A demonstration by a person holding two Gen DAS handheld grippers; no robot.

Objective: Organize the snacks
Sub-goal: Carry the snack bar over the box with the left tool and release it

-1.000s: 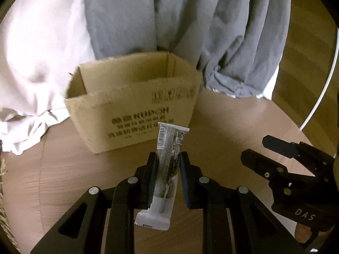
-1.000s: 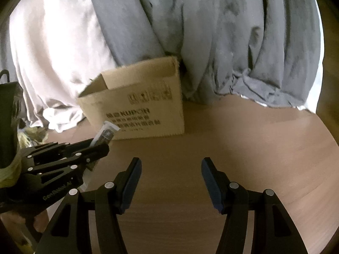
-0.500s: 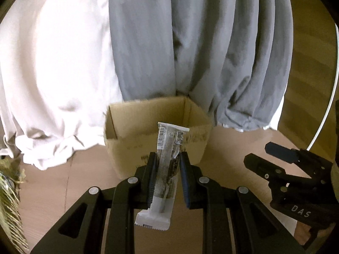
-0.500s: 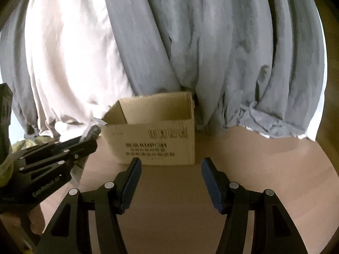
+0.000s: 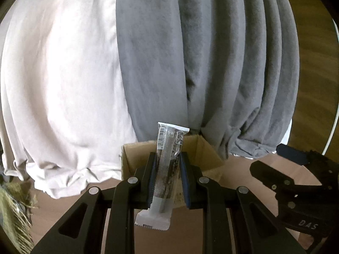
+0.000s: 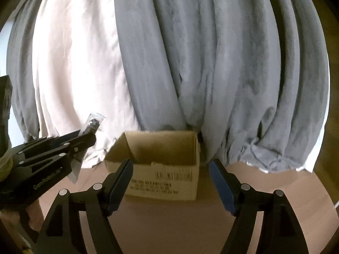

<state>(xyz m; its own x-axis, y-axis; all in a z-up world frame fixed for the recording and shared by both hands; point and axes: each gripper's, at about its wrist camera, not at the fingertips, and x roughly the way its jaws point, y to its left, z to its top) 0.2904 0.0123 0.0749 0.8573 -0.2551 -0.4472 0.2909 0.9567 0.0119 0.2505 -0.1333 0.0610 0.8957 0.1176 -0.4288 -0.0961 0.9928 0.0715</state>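
Landmark: cardboard box (image 6: 163,165), open top, printed side toward the cameras, standing on the brown table (image 6: 180,228).

Nearest, left wrist view: left gripper (image 5: 167,169) clamped on a long snack bar (image 5: 167,165) in a clear and white wrapper. Bar stands roughly upright between the blue pads; barcode end above the fingertips, crimped white end below them. Held in the air on the near side of the box (image 5: 203,158), upper end overlapping the box's opening in the picture.

Right wrist view: right gripper (image 6: 171,182) with fingers spread wide, nothing between them, on the near side of the box, fingertips framing its front face. The left gripper (image 6: 84,141) is left of the box, with the bar (image 6: 92,124) poking up from it.

Behind the box: grey cloth (image 6: 211,63) hanging in folds, touching its back edge; pale cloth (image 6: 80,63) behind and to its left.
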